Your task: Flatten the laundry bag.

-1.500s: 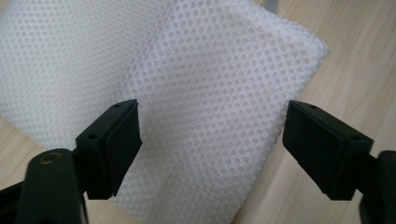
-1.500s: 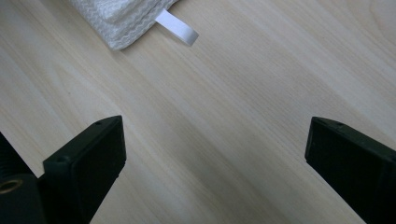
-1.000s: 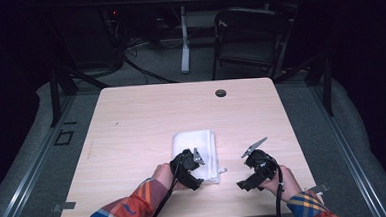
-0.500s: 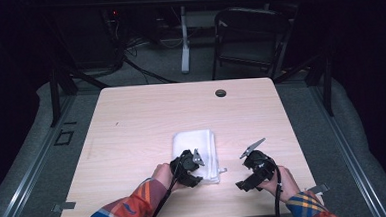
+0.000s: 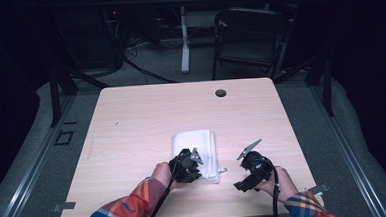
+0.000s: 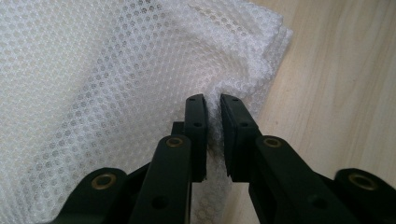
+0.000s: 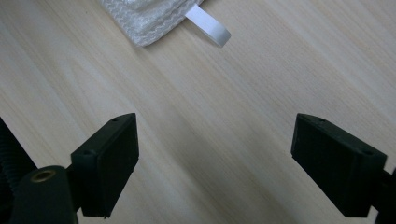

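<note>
Wooden bench (image 5: 131, 121) carries a folded white mesh cloth (image 5: 195, 146) near its front edge. Left gripper (image 6: 212, 109) jaws have just closed, pinching the cloth's edge. Right gripper (image 7: 215, 154) jaws stand wide over bare wood.

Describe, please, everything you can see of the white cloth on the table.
The white cloth lies folded in several layers on the wooden table, near the person's edge. Its weave looks like a fine honeycomb mesh, and a small white loop tag sticks out at one corner. The left gripper has just been closing and pinches an edge fold of it.
</note>
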`<state>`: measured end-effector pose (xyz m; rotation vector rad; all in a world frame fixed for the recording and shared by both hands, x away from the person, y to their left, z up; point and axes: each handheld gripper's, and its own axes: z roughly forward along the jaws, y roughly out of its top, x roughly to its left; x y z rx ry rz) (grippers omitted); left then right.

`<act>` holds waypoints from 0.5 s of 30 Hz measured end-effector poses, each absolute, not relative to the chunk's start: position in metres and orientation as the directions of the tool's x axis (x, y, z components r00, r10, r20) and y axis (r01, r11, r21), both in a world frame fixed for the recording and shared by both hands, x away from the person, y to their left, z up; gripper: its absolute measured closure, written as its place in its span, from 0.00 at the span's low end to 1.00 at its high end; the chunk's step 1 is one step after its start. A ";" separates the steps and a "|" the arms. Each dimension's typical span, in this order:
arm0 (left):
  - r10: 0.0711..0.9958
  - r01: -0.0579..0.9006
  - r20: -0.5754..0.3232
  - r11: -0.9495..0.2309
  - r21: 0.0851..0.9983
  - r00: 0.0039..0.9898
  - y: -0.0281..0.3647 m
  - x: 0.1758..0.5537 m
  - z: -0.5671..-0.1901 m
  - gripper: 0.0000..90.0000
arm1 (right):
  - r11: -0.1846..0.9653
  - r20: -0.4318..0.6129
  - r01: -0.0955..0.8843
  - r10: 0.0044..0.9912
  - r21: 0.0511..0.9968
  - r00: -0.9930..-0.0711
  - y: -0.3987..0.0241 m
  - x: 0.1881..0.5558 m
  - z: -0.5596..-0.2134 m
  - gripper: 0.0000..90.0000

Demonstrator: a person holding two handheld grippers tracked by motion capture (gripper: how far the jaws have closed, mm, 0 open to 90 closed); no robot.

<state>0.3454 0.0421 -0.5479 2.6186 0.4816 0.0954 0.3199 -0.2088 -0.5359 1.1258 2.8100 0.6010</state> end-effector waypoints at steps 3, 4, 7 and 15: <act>0.350 0.316 -0.013 -0.829 0.462 0.937 0.042 0.345 -0.548 0.91 | 0.666 0.085 0.645 0.668 0.374 -0.739 -0.206 0.320 -0.536 0.22; 0.348 0.311 -0.006 -0.830 0.463 0.938 0.041 0.345 -0.548 0.91 | 0.666 0.085 0.645 0.668 0.374 -0.739 -0.206 0.320 -0.536 0.22; 0.347 0.306 0.002 -0.831 0.465 0.938 0.041 0.344 -0.548 0.93 | 0.669 0.075 0.639 0.666 0.380 -0.742 -0.203 0.319 -0.536 0.30; 0.344 0.301 0.002 -0.825 0.478 0.939 0.043 0.344 -0.548 0.95 | 0.690 0.080 0.591 0.620 0.418 -0.780 -0.181 0.319 -0.536 0.73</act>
